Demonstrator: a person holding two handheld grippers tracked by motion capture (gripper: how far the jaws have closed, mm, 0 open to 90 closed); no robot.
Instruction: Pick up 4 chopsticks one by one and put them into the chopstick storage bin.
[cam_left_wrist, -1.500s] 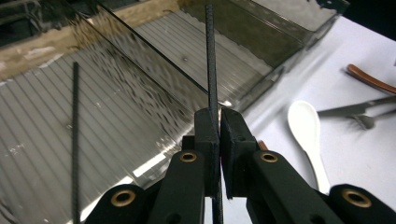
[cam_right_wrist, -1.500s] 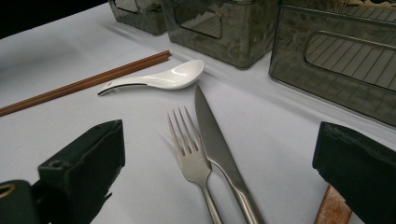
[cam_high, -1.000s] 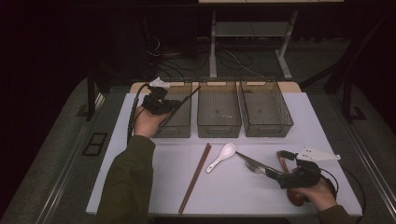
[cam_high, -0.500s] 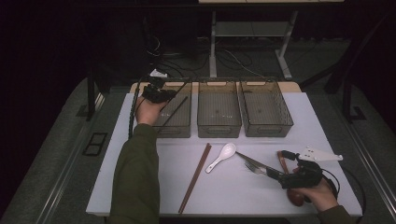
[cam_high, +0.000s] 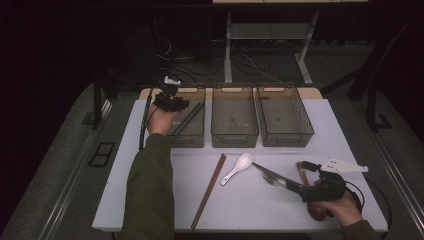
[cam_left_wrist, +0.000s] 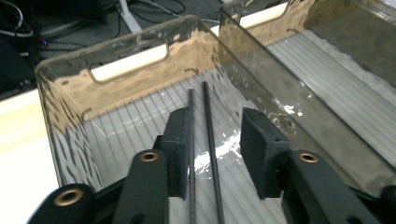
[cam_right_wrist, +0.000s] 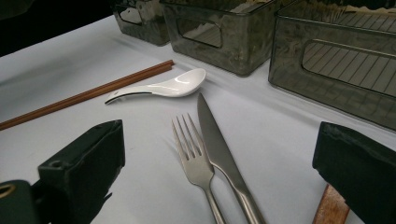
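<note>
A: While stretched forward up the left side of the tabletop (cam_high: 150, 210), held nearly straight in its green sleeve, with the hand cupped under the left gripper (cam_high: 170, 100) at the far end of the left bin (cam_high: 196, 142).

B: And the jaws there?

A: Pointing down into that bin, tilted towards its far wall. Just been opening, now partly apart. Black chopsticks (cam_left_wrist: 205, 121) running between the pads, not pinched; one stick close along the left pad, touching or not hard to tell, the other free in the gap.

B: Where do the sticks lie?

A: Inside the left bin, slanted from near the floor up towards the far wall, side by side.

B: And the other hand?

A: Low at the near right corner, wrapped around the right gripper (cam_high: 302, 183), wrist resting near the tabletop edge, jaws aimed left along the surface. Wide apart, gripping nothing.

B: Anything between them?

A: Fork (cam_right_wrist: 194, 154) and knife (cam_right_wrist: 219, 144) lying side by side just ahead, handles running in between the pads, clear of both. Wooden handle (cam_right_wrist: 331, 210) poking out under the right pad.

B: Beyond that?

A: White spoon (cam_right_wrist: 163, 86) past the fork's tines, then brown chopsticks (cam_high: 209, 190) lying on the cloth. Middle bin (cam_high: 235, 140) and right bin (cam_high: 287, 140) in a row with the left one.
</note>
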